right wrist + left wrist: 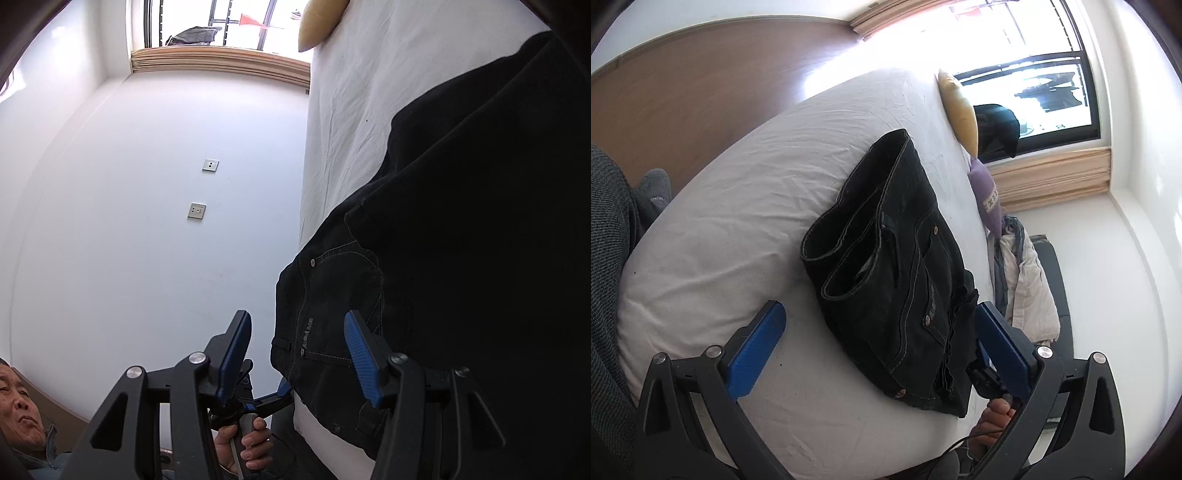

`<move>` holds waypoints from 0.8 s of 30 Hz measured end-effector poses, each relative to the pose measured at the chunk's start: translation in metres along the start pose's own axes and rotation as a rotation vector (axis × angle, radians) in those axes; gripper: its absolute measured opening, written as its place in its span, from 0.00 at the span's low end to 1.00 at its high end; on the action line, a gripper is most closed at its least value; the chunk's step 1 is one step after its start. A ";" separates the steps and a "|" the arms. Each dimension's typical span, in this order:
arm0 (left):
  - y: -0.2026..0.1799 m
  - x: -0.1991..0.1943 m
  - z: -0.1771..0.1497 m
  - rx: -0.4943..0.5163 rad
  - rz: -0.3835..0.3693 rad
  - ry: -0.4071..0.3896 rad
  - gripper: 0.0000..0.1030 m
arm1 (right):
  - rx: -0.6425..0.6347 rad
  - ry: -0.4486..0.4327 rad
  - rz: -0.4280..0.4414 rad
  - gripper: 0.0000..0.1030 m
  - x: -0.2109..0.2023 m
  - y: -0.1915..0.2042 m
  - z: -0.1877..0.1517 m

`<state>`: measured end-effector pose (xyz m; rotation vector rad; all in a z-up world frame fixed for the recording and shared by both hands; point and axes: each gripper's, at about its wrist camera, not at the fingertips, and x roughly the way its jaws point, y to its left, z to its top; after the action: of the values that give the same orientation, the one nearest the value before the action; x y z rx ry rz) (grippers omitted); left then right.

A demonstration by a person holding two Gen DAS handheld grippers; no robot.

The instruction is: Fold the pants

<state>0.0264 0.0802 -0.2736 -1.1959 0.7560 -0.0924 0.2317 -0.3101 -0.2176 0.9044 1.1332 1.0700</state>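
Note:
The black jeans [897, 254] lie folded in a compact stack on the white bed sheet [746, 206], leg cuffs on top toward the left, waistband at the near edge. My left gripper [879, 314] is open, its blue fingers either side of the stack's near end, holding nothing. In the right wrist view the jeans [461, 240] fill the right side, pocket and rivets showing. My right gripper [299, 328] is open at the waistband corner, one finger [360, 354] against the cloth, the other off the bed edge.
A yellow pillow [960, 107] and a purple pillow [986, 192] lie at the bed's far side by the window. A rumpled blanket [1023, 280] hangs beside the bed. The wooden floor [683, 92] is left. A white wall with sockets [196, 211] faces the right gripper.

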 end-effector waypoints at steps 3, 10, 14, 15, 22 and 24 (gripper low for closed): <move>0.005 0.004 0.008 -0.027 -0.029 -0.003 0.99 | 0.035 -0.013 0.013 0.55 0.001 -0.011 0.000; -0.002 0.019 0.029 -0.113 -0.082 -0.020 0.85 | 0.055 -0.015 0.047 0.55 0.000 -0.018 -0.002; 0.009 0.024 0.036 -0.201 -0.110 0.002 0.46 | 0.056 -0.005 0.050 0.55 0.004 -0.017 -0.001; 0.010 0.029 0.036 -0.207 -0.098 0.010 0.36 | 0.054 0.000 0.053 0.55 0.006 -0.016 -0.001; -0.005 0.028 0.044 -0.127 -0.071 0.009 0.18 | 0.048 0.104 -0.158 0.49 0.039 -0.020 0.003; -0.018 0.028 0.046 -0.072 -0.067 0.004 0.17 | 0.031 0.120 -0.200 0.49 0.045 -0.019 0.003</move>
<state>0.0793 0.0980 -0.2646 -1.2898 0.7280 -0.1245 0.2419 -0.2719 -0.2460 0.7407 1.3146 0.9541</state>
